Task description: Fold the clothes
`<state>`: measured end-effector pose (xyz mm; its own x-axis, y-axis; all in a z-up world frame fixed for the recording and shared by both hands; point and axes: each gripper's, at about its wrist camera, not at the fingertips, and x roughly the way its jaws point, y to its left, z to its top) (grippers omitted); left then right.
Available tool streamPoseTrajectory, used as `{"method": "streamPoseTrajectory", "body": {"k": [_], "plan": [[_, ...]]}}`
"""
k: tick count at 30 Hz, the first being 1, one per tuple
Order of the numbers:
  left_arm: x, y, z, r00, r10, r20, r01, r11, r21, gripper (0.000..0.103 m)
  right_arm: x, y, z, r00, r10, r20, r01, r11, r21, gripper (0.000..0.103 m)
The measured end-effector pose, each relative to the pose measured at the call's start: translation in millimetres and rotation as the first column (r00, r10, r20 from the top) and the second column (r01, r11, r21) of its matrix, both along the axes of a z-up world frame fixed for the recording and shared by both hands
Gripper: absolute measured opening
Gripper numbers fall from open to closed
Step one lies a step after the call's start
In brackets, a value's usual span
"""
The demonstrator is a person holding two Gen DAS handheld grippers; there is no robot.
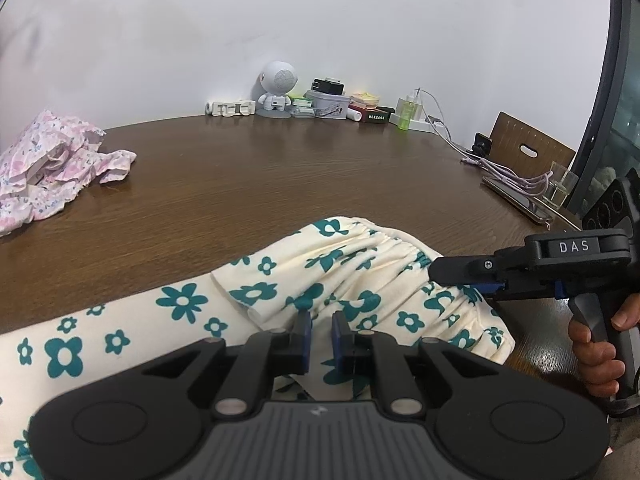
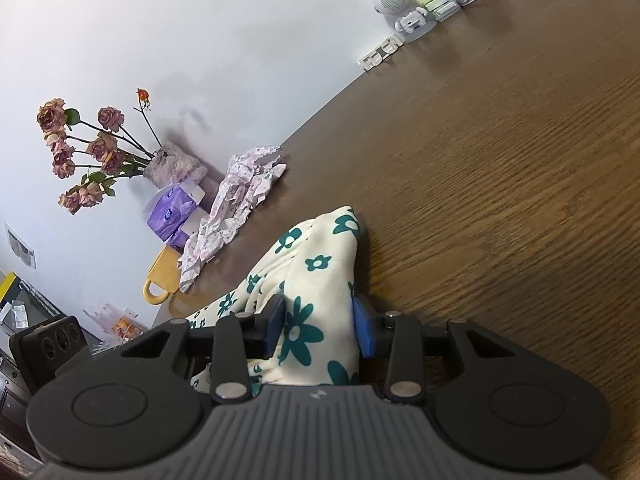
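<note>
The cream garment with teal flowers lies on the brown counter, at the near edge, bunched at its gathered waistband toward 1 o'clock in the left wrist view and trailing flat toward 8 o'clock.

The left gripper sits low over the cloth at 6 o'clock. Its blue-padded fingers stand nearly together with only a narrow gap, and a thin fold of the garment runs between them; they look closed on that fold.

The right gripper holds a thick bundle of the same garment. The cloth fills the space between its blue fingers, which touch it on both sides, so they grip it. In the left view this gripper reaches in from 3 o'clock onto the waistband, with a hand around its handle.

A second garment, pink, lies crumpled at 9 o'clock, well apart from the first. In the right view it rests near a purple pack, a yellow mug and a vase of dried roses at 10 o'clock.

Along the wall at 12 o'clock stand a white round-headed figure, a grey tin and a green bottle. At 2 o'clock cables, a phone and a glass lie near the counter's edge, beside a wooden chair back.
</note>
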<state>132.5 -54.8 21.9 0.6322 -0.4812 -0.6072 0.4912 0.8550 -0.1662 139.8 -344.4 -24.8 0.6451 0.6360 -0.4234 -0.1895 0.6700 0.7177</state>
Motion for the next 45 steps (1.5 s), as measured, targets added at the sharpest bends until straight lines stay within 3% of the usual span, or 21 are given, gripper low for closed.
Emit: {"method": "streamPoseTrajectory", "body": {"k": [10,16,22,27,36,40,45], "plan": [[-5.5,-9.2,4.3,0.999,-0.021,0.041,0.020,0.999,0.045,0.011,5.9,-5.0,-3.8,0.996,-0.019,-0.084,0.025,0.996,0.081,0.026],[-13.3,-12.1,19.7,0.994,-0.069,0.083,0.067,0.997,0.032,0.020,5.3,2.8,18.6,0.999,0.001,-0.052,-0.005,0.998,-0.063,0.021],[-13.8,-36.2,25.4,0.984,-0.154,0.088,0.145,0.985,0.097,0.020,5.9,-3.5,52.5,1.000,-0.005,-0.011,0.002,0.967,-0.253,0.021],[-8.4,-66.7,22.9,0.973,-0.214,0.085,0.200,0.968,0.151,0.018,7.9,-5.2,83.3,1.000,-0.006,0.023,0.015,0.906,-0.423,0.021],[2.6,-117.6,6.1,0.965,-0.254,0.065,0.240,0.956,0.168,0.013,8.8,13.4,123.5,0.997,0.037,0.074,0.022,0.745,-0.666,0.021],[3.6,-113.1,11.2,0.968,-0.244,0.068,0.232,0.962,0.143,0.014,5.8,27.3,132.6,0.993,0.059,0.099,0.033,0.675,-0.737,0.021],[5.8,-92.4,25.8,0.970,-0.224,0.095,0.208,0.967,0.149,0.014,-1.2,41.5,140.7,0.988,0.090,0.126,0.044,0.618,-0.785,0.021]]}}
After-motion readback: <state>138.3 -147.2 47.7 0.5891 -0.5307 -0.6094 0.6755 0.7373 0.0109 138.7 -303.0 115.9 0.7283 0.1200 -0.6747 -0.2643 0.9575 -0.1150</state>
